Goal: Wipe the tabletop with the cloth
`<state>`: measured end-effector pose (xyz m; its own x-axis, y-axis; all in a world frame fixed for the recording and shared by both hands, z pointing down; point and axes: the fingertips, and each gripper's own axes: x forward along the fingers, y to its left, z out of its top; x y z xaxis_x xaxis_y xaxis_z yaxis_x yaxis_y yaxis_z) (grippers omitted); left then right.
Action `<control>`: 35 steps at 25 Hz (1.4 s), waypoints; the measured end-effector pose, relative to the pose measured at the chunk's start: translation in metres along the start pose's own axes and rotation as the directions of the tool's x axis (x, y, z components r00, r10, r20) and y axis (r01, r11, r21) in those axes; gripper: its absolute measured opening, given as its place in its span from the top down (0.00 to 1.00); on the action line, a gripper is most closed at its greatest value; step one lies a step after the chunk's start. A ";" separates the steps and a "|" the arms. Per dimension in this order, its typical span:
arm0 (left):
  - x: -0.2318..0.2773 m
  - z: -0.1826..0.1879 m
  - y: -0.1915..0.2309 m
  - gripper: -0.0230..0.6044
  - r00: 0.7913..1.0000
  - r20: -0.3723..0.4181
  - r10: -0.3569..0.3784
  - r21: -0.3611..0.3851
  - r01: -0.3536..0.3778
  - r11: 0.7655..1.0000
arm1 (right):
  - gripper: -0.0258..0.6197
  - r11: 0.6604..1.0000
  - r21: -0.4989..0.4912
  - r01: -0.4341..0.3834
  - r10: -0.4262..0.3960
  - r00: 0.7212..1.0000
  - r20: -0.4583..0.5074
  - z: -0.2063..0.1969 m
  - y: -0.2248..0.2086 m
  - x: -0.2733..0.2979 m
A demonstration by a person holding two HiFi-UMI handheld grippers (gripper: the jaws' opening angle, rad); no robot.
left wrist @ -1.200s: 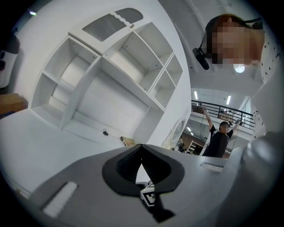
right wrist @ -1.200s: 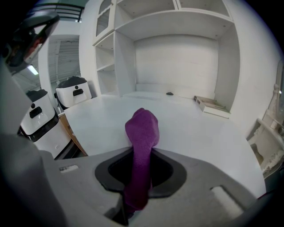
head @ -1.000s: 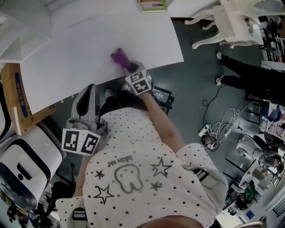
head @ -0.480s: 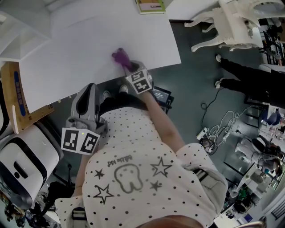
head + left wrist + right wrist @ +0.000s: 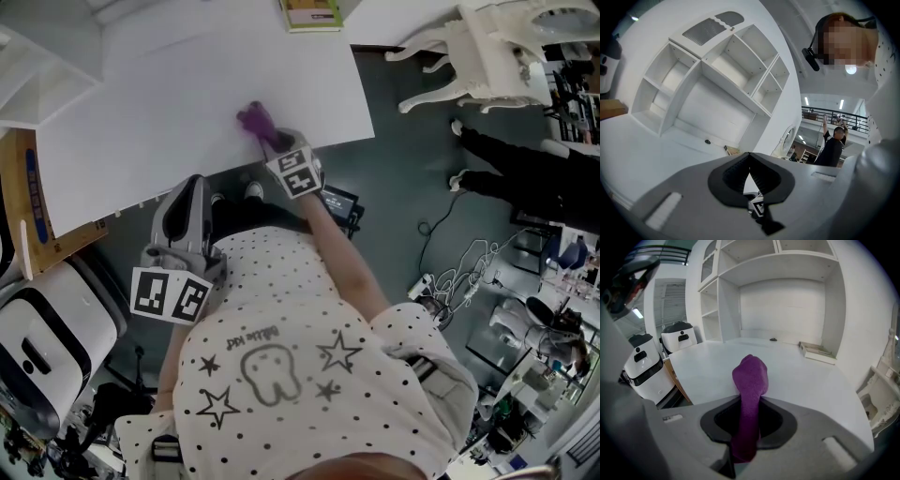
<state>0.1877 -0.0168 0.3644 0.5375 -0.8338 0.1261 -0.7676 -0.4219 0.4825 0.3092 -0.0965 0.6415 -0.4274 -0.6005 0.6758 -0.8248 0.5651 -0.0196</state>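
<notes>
The right gripper [image 5: 270, 142] has its jaws closed tight on a purple cloth [image 5: 253, 119]. In the right gripper view the cloth [image 5: 751, 375] runs up between the jaws and ends in a bunched knob just ahead of the tips. In the head view that knob lies over the white table [image 5: 178, 89], close to the edge nearest the person. I cannot tell whether it presses on the surface.

Ahead of the right gripper [image 5: 749, 425], across the table, stands a white shelf unit [image 5: 780, 287]. A book [image 5: 816, 352] lies ahead and a little to its right, at the far edge. To its left, off the table, stand two white machines [image 5: 644, 364].

The left gripper [image 5: 190, 187] sits to the left of the right one and further back, off the table edge and close to the person's body. Its jaws are together at the tips with nothing between them. Seen in its own view, the left gripper [image 5: 750, 161] points up toward the shelf unit and the ceiling.
</notes>
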 end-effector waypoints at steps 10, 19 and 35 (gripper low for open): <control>0.003 0.000 -0.001 0.97 1.000 -0.005 -0.009 0.002 0.009 1.000 | 0.85 0.999 0.026 0.032 -0.032 0.999 0.012 0.000 -0.015 -0.005; 0.006 0.003 -0.004 0.97 1.000 0.005 -0.020 -0.007 0.020 1.000 | 0.85 0.999 0.019 0.051 -0.051 0.999 0.007 -0.007 -0.025 -0.011; 0.008 0.017 -0.002 0.97 0.999 0.034 -0.032 0.003 0.032 0.999 | 0.85 0.998 0.039 0.040 -0.041 0.999 0.017 -0.005 -0.032 -0.015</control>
<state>0.1872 -0.0284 0.3498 0.5498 -0.8314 0.0810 -0.7509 -0.4495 0.4839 0.3433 -0.1027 0.6358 -0.4000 -0.6326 0.6632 -0.8549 0.5183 -0.0212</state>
